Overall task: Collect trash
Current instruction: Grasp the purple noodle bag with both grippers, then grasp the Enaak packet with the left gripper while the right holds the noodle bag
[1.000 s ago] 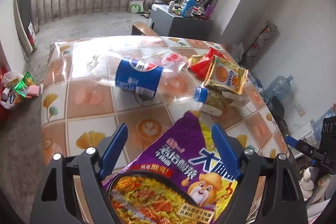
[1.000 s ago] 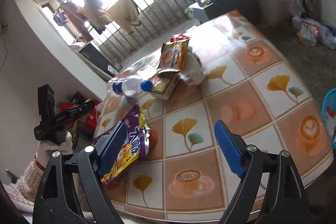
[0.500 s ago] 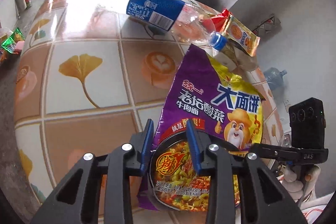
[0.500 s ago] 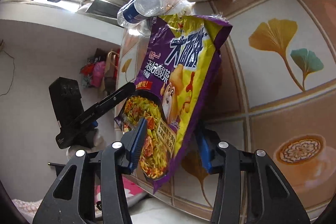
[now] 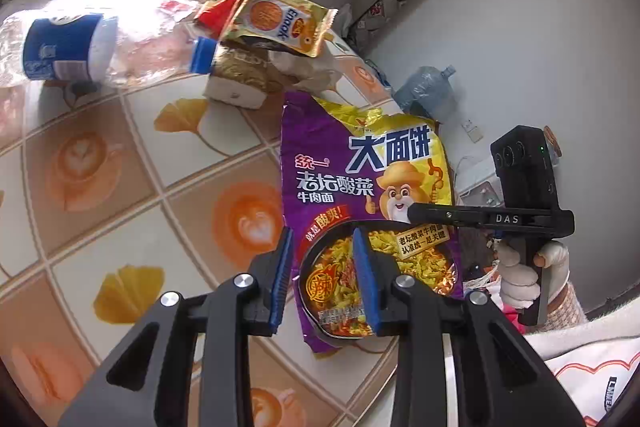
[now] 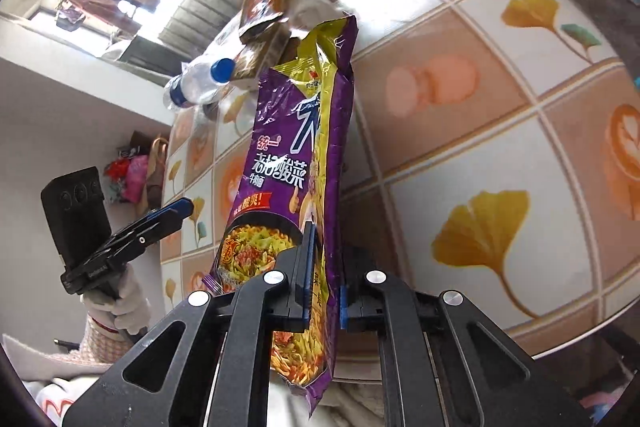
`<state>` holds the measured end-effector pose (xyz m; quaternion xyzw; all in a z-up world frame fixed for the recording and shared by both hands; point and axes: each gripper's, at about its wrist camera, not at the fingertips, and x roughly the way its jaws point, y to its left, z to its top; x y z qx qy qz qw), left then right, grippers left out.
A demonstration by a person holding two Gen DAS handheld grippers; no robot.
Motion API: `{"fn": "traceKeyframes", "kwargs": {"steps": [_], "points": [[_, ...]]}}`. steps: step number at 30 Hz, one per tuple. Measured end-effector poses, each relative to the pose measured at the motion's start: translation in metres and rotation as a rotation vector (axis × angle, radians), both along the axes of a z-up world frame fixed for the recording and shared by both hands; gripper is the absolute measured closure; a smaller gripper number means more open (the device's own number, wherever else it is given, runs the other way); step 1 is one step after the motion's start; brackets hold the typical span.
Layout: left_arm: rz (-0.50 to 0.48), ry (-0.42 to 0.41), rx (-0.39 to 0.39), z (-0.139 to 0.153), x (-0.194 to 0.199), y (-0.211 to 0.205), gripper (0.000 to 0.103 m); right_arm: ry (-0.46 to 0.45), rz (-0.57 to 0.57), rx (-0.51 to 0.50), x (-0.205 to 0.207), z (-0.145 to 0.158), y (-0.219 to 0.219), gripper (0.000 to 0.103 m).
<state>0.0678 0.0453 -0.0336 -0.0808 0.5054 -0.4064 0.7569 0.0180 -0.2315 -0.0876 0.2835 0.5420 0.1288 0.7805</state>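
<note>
Between the right tool's [image 6: 322, 281] clamped pads, purple noodle packet [image 6: 296, 163].

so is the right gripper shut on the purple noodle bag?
Yes: in the right wrist view the right gripper has both blue pads pressed against the purple noodle bag, which hangs edge-on above the table.

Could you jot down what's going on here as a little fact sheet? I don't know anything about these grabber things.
Setting: tiled-pattern table with litter on it
Right gripper: clamped on a purple instant noodle packet, held on edge above the table
Left gripper: jaws narrowly apart, gripping nothing, beside the packet
On the table: plastic bottle lying on its side, yellow snack packet, small box
Task stage: one piece of trash picked up, the rest not yet collected
</note>
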Motion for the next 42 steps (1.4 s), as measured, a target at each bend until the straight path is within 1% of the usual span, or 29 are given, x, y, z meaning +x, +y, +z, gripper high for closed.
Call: {"fn": "traceKeyframes", "kwargs": {"steps": [1,3,6,11,14,15,18,21,24,27,28,30,36,42], "points": [[-0.02,0.006,-0.007,-0.001,0.003,-0.01,0.073,-0.008,-0.02,-0.004,-0.002,0.0,-0.002,0.094],[-0.057,0.014,0.003,-0.006,0.008,-0.033,0.073,-0.024,-0.051,-0.014,-0.004,0.002,-0.006,0.095],[-0.118,0.03,0.011,-0.014,0.013,-0.064,0.074,-0.047,-0.09,-0.05,-0.008,0.009,-0.025,0.095],[-0.183,0.027,0.054,-0.023,0.021,-0.114,0.078,-0.064,-0.166,-0.105,-0.004,0.018,-0.057,0.095],[-0.197,0.041,0.096,-0.032,0.027,-0.137,0.084,-0.071,-0.221,-0.08,-0.002,0.016,-0.069,0.094],[-0.199,0.045,0.089,-0.032,0.029,-0.142,0.084,-0.072,-0.239,-0.064,-0.003,0.015,-0.075,0.094],[-0.211,0.052,0.093,-0.032,0.032,-0.149,0.084,-0.064,-0.273,-0.023,-0.005,0.008,-0.083,0.092],[-0.215,0.056,0.092,-0.033,0.034,-0.152,0.084,-0.043,-0.294,-0.021,-0.007,0.001,-0.089,0.092],[-0.216,0.061,0.09,-0.033,0.035,-0.152,0.084,-0.049,-0.299,-0.058,-0.009,0.001,-0.089,0.093],[-0.215,0.066,0.087,-0.032,0.036,-0.151,0.084,-0.078,-0.277,-0.1,-0.016,0.008,-0.093,0.097],[-0.215,0.068,0.086,-0.03,0.042,-0.161,0.084,-0.088,-0.269,-0.113,-0.017,0.011,-0.092,0.099],[-0.219,0.065,0.086,-0.031,0.044,-0.158,0.084,-0.104,-0.251,-0.131,-0.019,0.014,-0.092,0.1],[-0.248,0.065,0.082,-0.032,0.036,-0.16,0.084,-0.094,-0.249,-0.14,-0.026,0.015,-0.097,0.101],[-0.246,0.038,0.059,-0.024,0.033,-0.158,0.084,-0.11,-0.295,-0.155,-0.035,0.022,-0.107,0.101]]}}
